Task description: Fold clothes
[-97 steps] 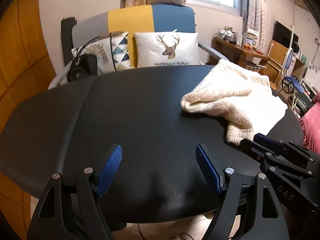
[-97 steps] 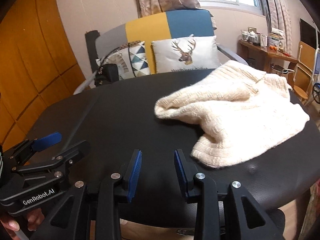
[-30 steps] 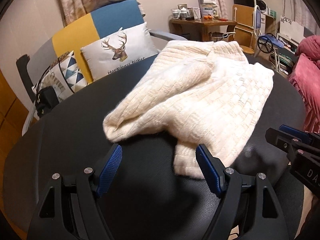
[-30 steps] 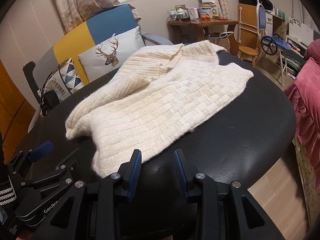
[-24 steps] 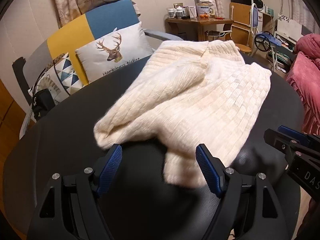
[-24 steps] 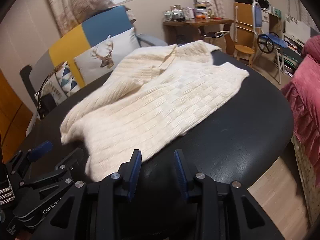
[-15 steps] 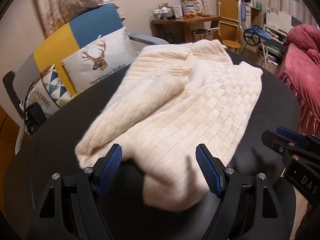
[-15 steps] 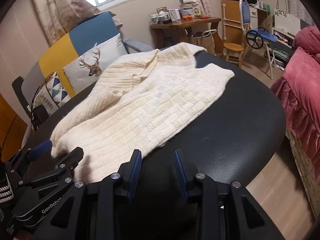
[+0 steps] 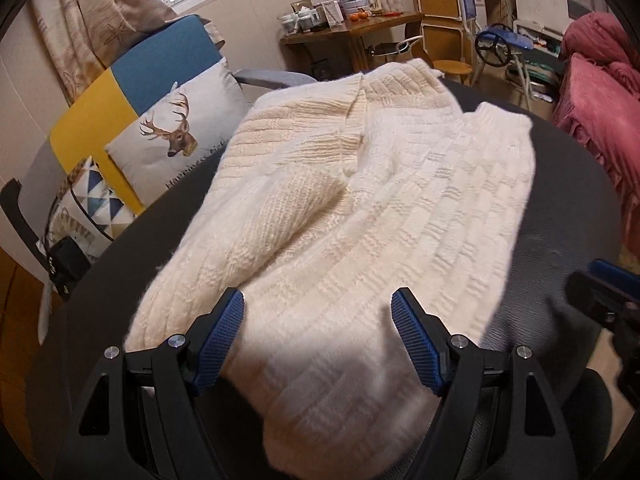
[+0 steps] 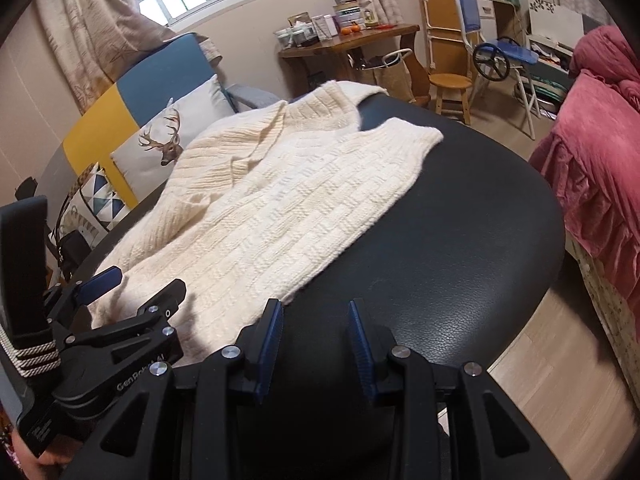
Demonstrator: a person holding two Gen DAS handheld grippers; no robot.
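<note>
Left gripper (image 9: 318, 332) fingers spread wide above cream sweater (image 9: 360, 216); right gripper (image 10: 314, 336) fingers part-spread, empty, over bare black table (image 10: 460, 248). Deer cushion (image 10: 176, 136) beyond.

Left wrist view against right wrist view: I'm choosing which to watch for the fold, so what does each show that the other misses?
Only the left wrist view shows the sweater's near hem between the open left claw. Only the right wrist view shows the bare near-right table under the open right claw, plus the wooden floor. Both show the cream sweater, the deer cushion and the pink bedding.
</note>
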